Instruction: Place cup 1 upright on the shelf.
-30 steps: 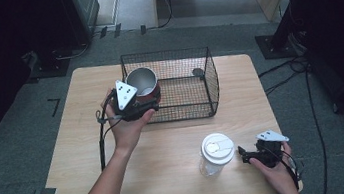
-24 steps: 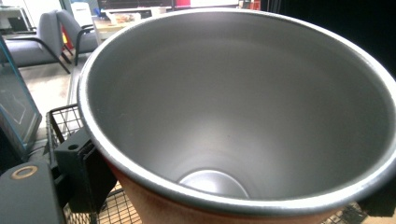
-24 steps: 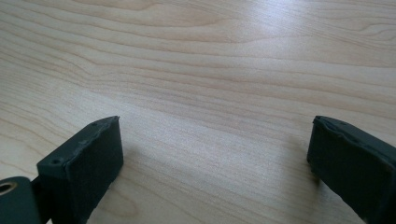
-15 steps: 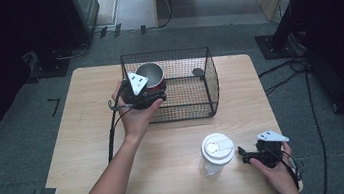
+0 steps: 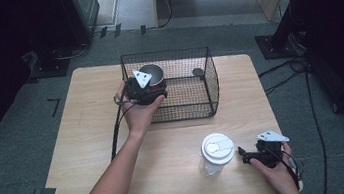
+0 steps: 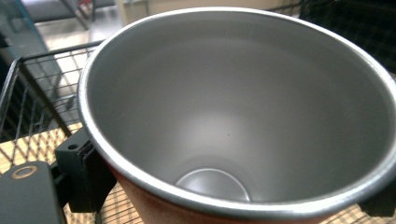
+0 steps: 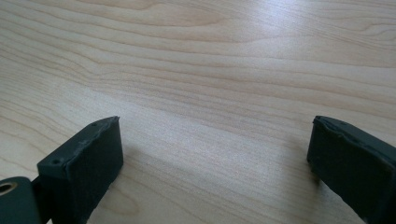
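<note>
Holding a steel-lined red cup (image 5: 153,77), the left gripper (image 5: 145,91) clamps its jaws on the cup's sides at the near left corner of the black wire basket (image 5: 194,91), which stands toward the table's (image 5: 84,138) far edge. Right gripper (image 5: 248,155): resting near the table's near right corner, jaws wide apart, nothing between them. Clear lidded cup (image 5: 216,152): just beside it, upright.

The left forearm stretches far across, its left claw (image 5: 151,87) clamped around something. At the near right, the right claw (image 5: 242,154) lies low, jaws wide apart, gripping nothing.
</note>
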